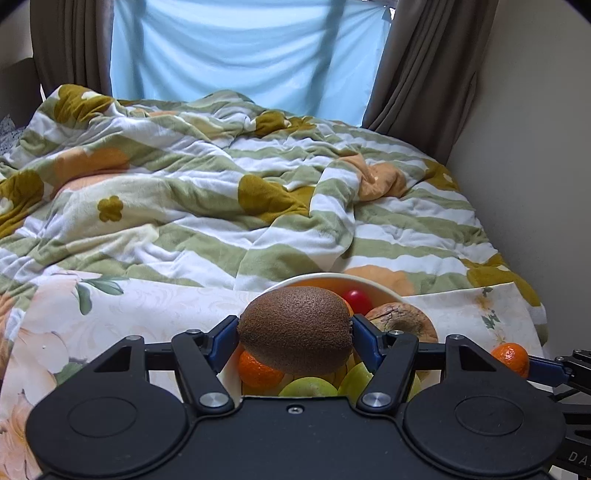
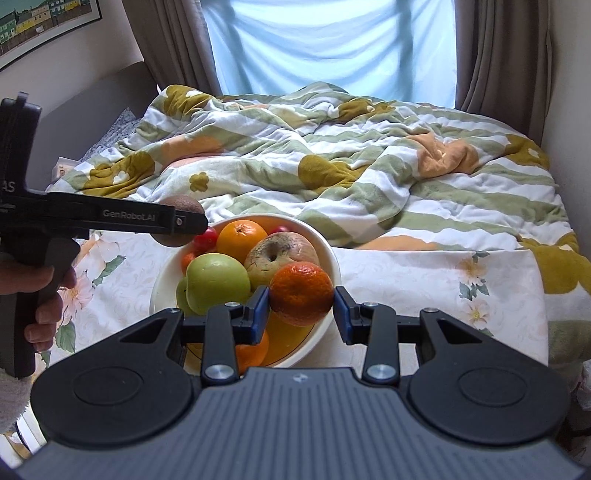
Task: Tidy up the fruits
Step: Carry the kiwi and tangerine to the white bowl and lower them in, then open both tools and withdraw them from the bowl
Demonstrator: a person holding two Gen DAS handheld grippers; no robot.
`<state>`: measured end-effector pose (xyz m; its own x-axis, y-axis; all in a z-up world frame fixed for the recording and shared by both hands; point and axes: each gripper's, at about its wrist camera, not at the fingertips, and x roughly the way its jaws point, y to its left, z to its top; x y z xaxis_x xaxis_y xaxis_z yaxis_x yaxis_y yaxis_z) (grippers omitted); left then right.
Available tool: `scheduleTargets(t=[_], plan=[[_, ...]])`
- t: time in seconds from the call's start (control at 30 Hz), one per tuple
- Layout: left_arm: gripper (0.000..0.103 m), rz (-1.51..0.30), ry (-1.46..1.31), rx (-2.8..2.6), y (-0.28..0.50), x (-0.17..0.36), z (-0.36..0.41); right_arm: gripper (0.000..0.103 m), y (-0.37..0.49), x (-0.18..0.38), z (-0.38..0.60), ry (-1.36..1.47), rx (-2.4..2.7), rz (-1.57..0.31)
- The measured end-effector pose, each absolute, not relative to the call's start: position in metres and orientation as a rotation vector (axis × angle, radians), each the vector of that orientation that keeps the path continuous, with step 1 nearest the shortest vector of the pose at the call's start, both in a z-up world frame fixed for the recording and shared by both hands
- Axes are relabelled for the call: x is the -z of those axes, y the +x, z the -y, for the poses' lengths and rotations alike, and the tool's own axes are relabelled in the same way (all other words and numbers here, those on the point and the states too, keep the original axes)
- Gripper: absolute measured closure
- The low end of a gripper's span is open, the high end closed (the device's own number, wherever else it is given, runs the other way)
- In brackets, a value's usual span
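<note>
Left wrist view: the left gripper [image 1: 295, 332] is clamped on a brown kiwi [image 1: 295, 329], blue pads pressing both ends; the kiwi hangs over the white bowl [image 1: 321, 278], whose rim curves from ten o'clock to two o'clock behind it; under the kiwi, at seven o'clock, an orange mandarin [image 1: 258, 369]; at six and five o'clock, green apples [image 1: 309, 387]; at one o'clock a small red tomato [image 1: 357, 300]; at three o'clock a wrinkled brownish apple [image 1: 400, 321]; far off at three o'clock the right gripper [image 1: 517, 360] grasps another mandarin [image 1: 511, 358]; a striped green and white quilt [image 1: 221, 192] fills the bed beyond.

Right wrist view: the right gripper [image 2: 301, 308] is clenched on a dark orange mandarin [image 2: 301, 293], held above the bowl's [image 2: 328, 254] near rim; inside the bowl, at nine o'clock of the mandarin, a green apple [image 2: 216, 282]; at eleven o'clock the wrinkled apple [image 2: 280, 254] and an orange [image 2: 241, 240]; red tomatoes [image 2: 205, 238] sit at the bowl's ten o'clock edge; there too the left gripper [image 2: 181, 221], held in a hand [image 2: 48, 295], carries the kiwi [image 2: 181, 206] just over the rim; the bowl rests on a floral cloth [image 2: 406, 284]; a framed picture [image 2: 40, 22] hangs top left.
</note>
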<state>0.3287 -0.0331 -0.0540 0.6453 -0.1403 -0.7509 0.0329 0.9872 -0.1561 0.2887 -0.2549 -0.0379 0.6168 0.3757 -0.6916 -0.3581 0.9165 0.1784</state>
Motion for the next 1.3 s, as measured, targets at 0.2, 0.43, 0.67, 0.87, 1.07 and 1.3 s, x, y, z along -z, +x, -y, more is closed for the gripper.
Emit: scheduleTargets(t=[0.2,0.43,0.67,0.87,1.07,1.3], plan=[[0.033,-0.888,-0.151,0.086,0.334,0.061,0.036,0.051,0.299,0.048,0.259,0.03,-0.434,-0.812],[0.009,-0.837,-0.14,0.072,0.331,0.054,0.037,0.051,0.302,0.051,0.261,0.032,-0.436,-0.816],[0.009,-0.813,-0.115,0.05,0.321,0.038,0.03,0.051,0.303,0.051,0.261,0.03,-0.438,-0.817],[0.005,-0.783,-0.053,0.022,0.305,0.024,0.022,0.051,0.302,0.052,0.255,0.013,-0.445,-0.817],[0.002,-0.768,0.027,-0.012,0.284,0.02,0.016,0.051,0.302,0.052,0.247,0.005,-0.469,-0.828],[0.0,-0.772,0.118,-0.072,0.265,0.028,0.011,0.051,0.303,0.06,0.237,-0.012,-0.482,-0.866]])
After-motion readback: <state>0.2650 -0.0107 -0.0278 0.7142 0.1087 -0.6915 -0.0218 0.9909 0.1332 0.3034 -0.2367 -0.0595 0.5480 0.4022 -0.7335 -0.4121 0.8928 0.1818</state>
